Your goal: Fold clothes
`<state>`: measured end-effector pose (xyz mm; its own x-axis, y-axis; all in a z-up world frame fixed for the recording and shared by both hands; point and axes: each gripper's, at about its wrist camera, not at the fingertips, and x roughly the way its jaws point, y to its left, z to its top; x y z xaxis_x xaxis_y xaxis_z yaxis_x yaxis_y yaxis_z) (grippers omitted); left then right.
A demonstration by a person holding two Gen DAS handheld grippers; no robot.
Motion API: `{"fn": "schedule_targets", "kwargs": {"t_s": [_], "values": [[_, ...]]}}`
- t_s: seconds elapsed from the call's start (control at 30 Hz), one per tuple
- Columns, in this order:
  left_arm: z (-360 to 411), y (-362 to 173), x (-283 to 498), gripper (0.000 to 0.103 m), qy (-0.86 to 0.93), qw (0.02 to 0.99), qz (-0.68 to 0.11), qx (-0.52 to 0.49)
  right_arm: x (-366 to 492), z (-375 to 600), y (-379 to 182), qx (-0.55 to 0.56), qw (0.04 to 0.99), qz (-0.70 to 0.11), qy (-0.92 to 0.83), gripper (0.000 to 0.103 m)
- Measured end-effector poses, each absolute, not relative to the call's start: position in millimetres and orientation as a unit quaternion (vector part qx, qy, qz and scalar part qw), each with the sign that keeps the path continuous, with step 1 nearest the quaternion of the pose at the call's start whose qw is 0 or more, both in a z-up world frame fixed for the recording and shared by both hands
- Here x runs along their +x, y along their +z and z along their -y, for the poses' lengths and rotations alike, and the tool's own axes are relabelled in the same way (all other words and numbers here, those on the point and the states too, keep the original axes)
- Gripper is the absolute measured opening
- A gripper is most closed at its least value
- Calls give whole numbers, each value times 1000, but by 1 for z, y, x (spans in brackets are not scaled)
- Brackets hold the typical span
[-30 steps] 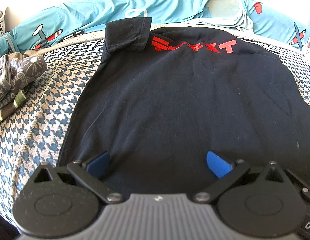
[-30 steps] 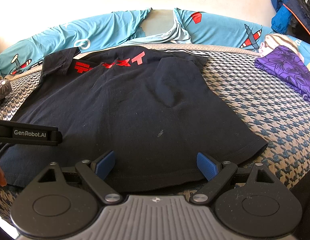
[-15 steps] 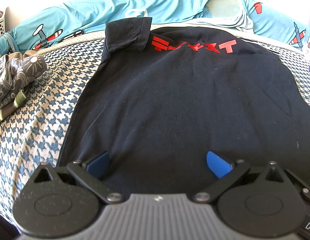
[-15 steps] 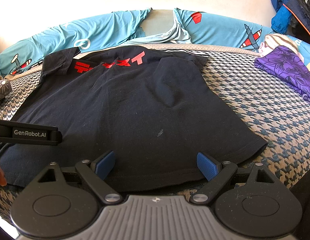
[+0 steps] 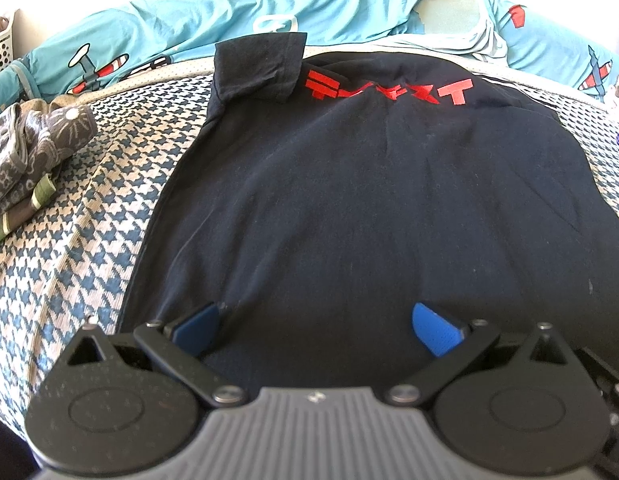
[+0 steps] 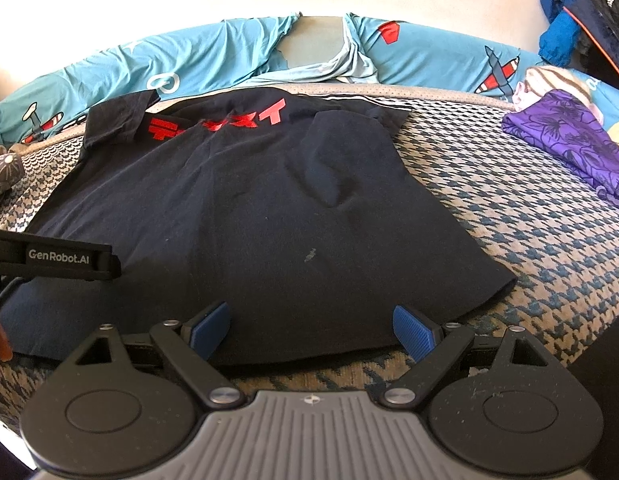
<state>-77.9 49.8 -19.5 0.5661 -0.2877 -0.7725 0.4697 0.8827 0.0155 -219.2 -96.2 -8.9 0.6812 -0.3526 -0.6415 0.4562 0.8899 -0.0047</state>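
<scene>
A black T-shirt (image 5: 349, 184) with red lettering (image 5: 389, 88) lies flat on the houndstooth bed cover, its hem towards me and both sleeves folded inward. My left gripper (image 5: 317, 326) hovers open over the hem's left part, blue pads wide apart, nothing between them. In the right wrist view the same black T-shirt (image 6: 249, 216) spreads ahead, and my right gripper (image 6: 313, 330) stands open just above the hem near the right corner. The left gripper's body (image 6: 53, 258) shows at the left edge of that view.
The houndstooth bed cover (image 6: 529, 248) stretches to both sides. A grey patterned pile of clothes (image 5: 25, 156) lies at the left, a purple floral garment (image 6: 569, 148) at the right. Turquoise aeroplane-print bedding (image 5: 269, 4) runs along the back. Dark jackets (image 6: 581, 12) hang at the far right.
</scene>
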Motion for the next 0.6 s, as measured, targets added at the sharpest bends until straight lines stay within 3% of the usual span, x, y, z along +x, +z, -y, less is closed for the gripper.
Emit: {"fn": "schedule_targets", "kwargs": {"t_s": [0.6], "values": [[-44, -14, -61, 103, -218, 867, -440, 86, -189, 150, 20, 105, 918, -326, -200, 88]]}}
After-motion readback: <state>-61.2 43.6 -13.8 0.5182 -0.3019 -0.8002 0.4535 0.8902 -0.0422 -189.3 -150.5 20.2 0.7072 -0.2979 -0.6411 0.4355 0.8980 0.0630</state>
